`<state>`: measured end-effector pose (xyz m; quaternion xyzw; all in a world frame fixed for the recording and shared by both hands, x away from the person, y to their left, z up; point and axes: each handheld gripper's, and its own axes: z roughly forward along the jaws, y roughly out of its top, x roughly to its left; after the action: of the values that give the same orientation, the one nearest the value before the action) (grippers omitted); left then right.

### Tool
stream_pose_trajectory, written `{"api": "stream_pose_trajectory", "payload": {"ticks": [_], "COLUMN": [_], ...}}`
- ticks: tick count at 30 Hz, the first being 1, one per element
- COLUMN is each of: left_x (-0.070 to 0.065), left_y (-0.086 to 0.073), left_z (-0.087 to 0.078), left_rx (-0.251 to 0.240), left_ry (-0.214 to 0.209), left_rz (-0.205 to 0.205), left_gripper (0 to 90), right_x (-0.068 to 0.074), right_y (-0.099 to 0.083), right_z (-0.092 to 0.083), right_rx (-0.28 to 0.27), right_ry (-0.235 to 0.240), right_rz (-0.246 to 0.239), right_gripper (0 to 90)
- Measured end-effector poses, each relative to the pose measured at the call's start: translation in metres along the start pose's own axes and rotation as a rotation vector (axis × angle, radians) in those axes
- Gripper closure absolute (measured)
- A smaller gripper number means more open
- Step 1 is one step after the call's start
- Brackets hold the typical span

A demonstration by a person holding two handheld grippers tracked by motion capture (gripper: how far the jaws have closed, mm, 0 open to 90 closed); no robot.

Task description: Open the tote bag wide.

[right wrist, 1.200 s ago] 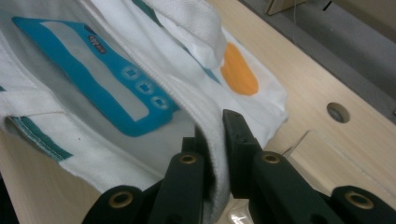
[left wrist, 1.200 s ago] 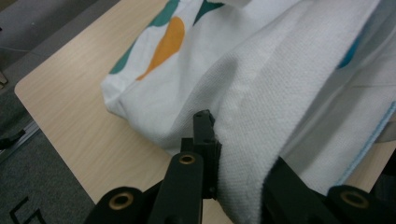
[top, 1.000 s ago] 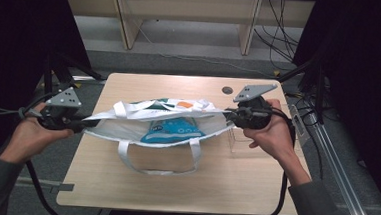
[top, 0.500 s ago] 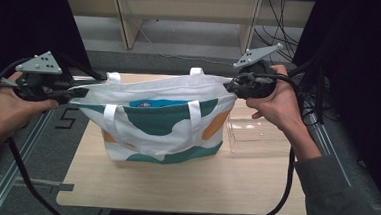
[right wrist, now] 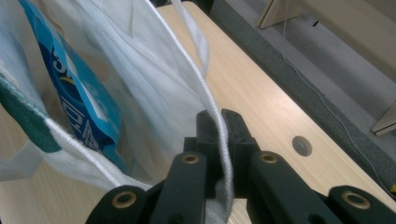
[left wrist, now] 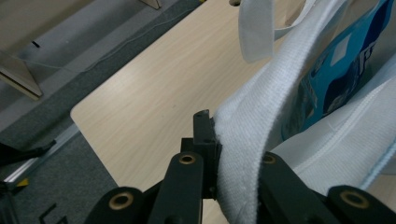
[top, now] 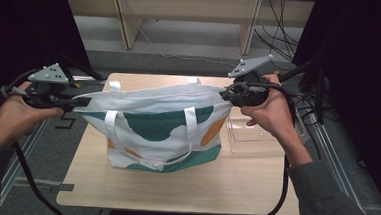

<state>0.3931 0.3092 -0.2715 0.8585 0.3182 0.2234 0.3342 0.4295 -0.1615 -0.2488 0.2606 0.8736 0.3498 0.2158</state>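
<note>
1. The tote bag (top: 162,128) stands upright on the table (top: 183,192), stretched between the two hands. Judging from this, the lifting and spreading of the bag's mouth is largely done.

2. Something is already inside: a blue packet (right wrist: 77,112) shows through the open mouth in the right gripper view, and its blue print also shows in the left gripper view (left wrist: 345,70). Whether more is meant to go in cannot be told; a clear plastic box (top: 249,133) stands on the table just beside the bag's right end.

3. What seems left is to keep the mouth open for loading, or to set the bag down and release it.

4. The left hand-held gripper (top: 81,102) is clamped narrowly on the bag's left top corner; in the left gripper view the thick white hem (left wrist: 243,154) is pinched between its black jaws.

5. The right hand-held gripper (top: 228,96) is likewise closed tight on the bag's right top edge; in the right gripper view the thin white rim (right wrist: 219,154) runs between its jaws.

6. The bag thus hangs between the two hand-held grippers, its bottom touching the table, its two white handles (top: 190,127) drooping down the front.
</note>
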Motion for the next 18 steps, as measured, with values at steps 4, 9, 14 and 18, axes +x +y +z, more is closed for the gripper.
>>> {"api": "stream_pose_trajectory", "payload": {"ticks": [4,9,14,18], "left_x": [-0.005,-0.006,-0.003,-0.003], "left_y": [-0.014,-0.026,-0.035,-0.043], "left_z": [0.021,0.040,0.061,0.077], "left_rx": [0.035,0.039,0.056,0.092], "left_ry": [-0.022,-0.025,-0.035,-0.050], "left_rz": [-0.001,-0.010,-0.035,-0.048], "left_gripper": [85.7,85.7,85.5,85.4], "right_x": [0.003,0.003,0.008,0.011], "right_y": [-0.009,-0.021,-0.035,-0.045], "right_z": [0.013,0.025,0.042,0.053], "right_rx": [0.028,0.052,0.080,0.115], "right_ry": [0.008,0.017,0.020,0.024], "right_rz": [0.006,0.016,0.003,0.042], "right_gripper": [86.7,86.6,86.6,86.6]}}
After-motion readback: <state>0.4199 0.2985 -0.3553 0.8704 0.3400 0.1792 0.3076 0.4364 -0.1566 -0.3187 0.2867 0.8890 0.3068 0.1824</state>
